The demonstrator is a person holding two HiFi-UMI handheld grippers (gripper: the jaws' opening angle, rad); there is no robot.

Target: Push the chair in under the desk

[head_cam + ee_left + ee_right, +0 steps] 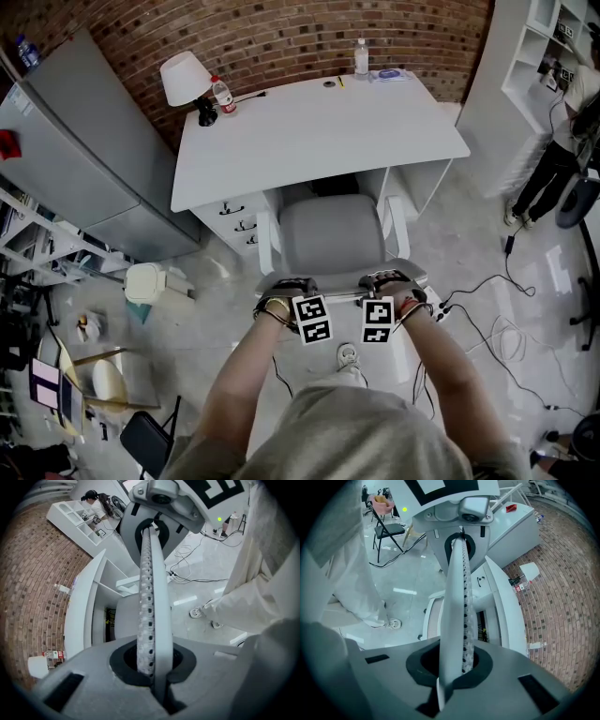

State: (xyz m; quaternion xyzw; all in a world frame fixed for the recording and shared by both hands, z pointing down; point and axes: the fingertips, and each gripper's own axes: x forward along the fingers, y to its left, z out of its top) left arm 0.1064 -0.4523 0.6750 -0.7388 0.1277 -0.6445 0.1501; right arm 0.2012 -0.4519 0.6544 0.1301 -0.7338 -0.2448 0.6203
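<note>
The chair (330, 234) has a grey seat and white armrests. It stands facing the white desk (319, 131), with the front of its seat under the desk's edge. Both of my grippers sit on the top edge of the chair's back. My left gripper (284, 287) is at the left end of that edge, my right gripper (388, 280) at the right end. Each one's jaws lie flat together with nothing between them, as the left gripper view (151, 536) and the right gripper view (462, 543) show. The seat (123, 618) and the desk (79, 611) lie beyond the jaws.
A white drawer unit (234, 223) stands under the desk's left side. On the desk are a lamp (185, 80) and two bottles. A grey cabinet (84, 159) and a white bin (145, 282) are at left, cables (487, 323) on the floor at right, and a person (562, 150) by the shelves.
</note>
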